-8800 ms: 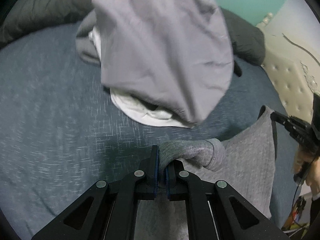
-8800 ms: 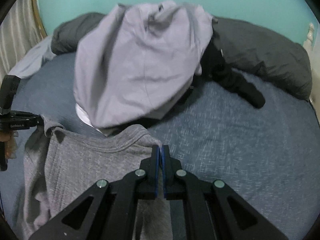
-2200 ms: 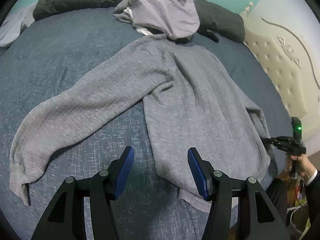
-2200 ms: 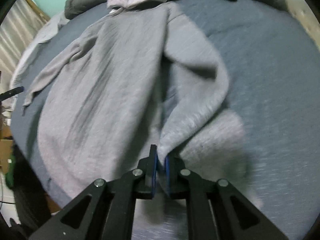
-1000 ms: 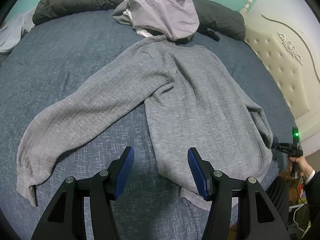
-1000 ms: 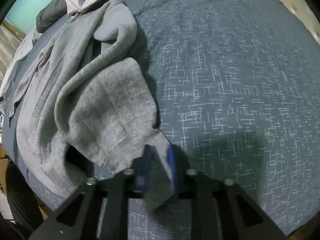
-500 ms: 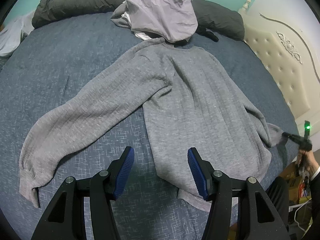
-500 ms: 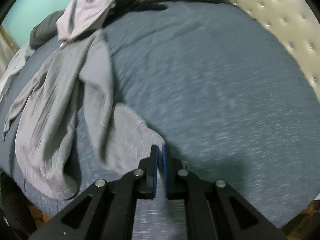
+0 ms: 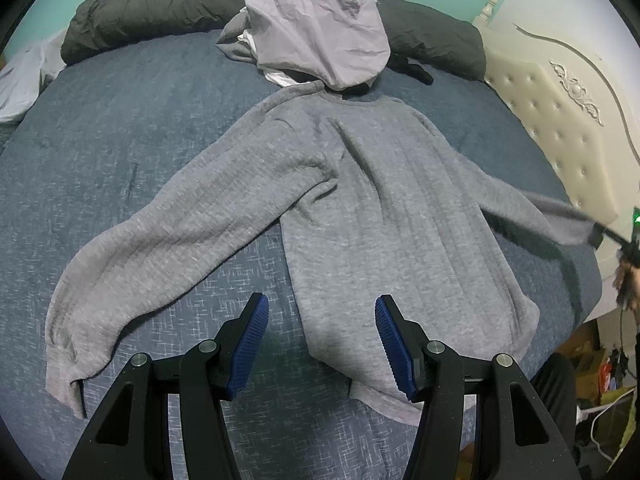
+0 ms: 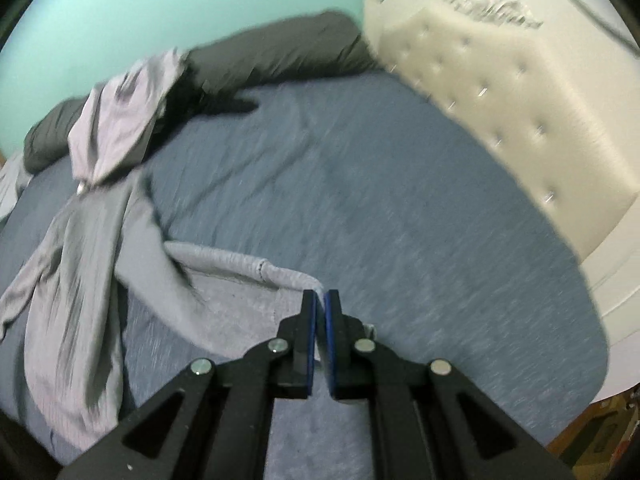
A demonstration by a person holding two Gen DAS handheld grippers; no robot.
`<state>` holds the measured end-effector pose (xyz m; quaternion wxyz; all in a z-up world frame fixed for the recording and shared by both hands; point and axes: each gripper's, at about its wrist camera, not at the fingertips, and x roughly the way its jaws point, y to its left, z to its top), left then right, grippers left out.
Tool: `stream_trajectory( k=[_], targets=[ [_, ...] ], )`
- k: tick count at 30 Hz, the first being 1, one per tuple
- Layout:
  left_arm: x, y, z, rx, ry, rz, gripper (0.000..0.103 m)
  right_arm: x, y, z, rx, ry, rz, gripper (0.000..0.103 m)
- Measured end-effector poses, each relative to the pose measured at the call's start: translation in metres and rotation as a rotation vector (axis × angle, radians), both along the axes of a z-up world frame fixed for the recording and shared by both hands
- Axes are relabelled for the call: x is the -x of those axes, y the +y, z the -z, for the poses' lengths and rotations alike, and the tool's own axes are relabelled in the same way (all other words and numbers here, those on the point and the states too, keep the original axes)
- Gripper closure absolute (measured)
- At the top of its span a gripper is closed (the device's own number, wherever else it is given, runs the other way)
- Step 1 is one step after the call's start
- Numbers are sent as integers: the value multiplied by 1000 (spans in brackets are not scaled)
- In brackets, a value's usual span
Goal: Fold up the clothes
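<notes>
Grey sweater [image 9: 384, 200] spread flat on the blue bedspread [image 9: 120, 128], neckline at the far end, hem at the near end. Its left sleeve [image 9: 168, 240] lies outstretched on the bedspread, running toward the near left, cuff nearest the viewer. Its right sleeve [image 9: 532, 208] is lifted off the bed and drawn taut toward the right edge of the left wrist view, where it ends at the right gripper [image 9: 600, 236].

Left gripper [image 9: 318, 340]: jaws apart, blue pads [image 9: 250, 344] visible on both fingers, nothing between them; it hangs above the near hem of the sweater and touches no cloth.

Right gripper [image 10: 320, 316]: jaws closed on the cuff of the right sleeve [image 10: 240, 264], a thin fold of grey fabric pinched between the pads, the sleeve trailing away to the left toward the sweater body [image 10: 72, 280]. This view is motion-blurred.

Far end of the bed: a heap of clothes topped by a pale lilac garment [image 9: 320, 36], touching the sweater's neckline, with a dark grey duvet roll [image 9: 160, 8] behind it against the turquoise wall [image 10: 160, 8]. A cream tufted headboard [image 9: 560, 120] bounds the bed on the right
</notes>
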<state>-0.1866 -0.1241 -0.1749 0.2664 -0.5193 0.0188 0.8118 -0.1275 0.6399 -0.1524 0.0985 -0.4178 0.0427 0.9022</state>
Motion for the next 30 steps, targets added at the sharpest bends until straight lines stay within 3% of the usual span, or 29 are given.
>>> stream_trajectory(
  k=[7, 17, 26, 30],
  targets=[
    [1, 0, 3, 10, -8, -2, 43, 9, 29, -32, -40, 63, 81, 99],
    [1, 2, 10, 29, -28, -4, 43, 11, 65, 33, 39, -92, 187, 99],
    [3, 1, 10, 44, -33, -14, 43, 23, 83, -10, -19, 41, 241, 99],
    [2, -1, 13, 55, -42, -18, 43, 29, 93, -3, -22, 31, 286, 99]
  ],
)
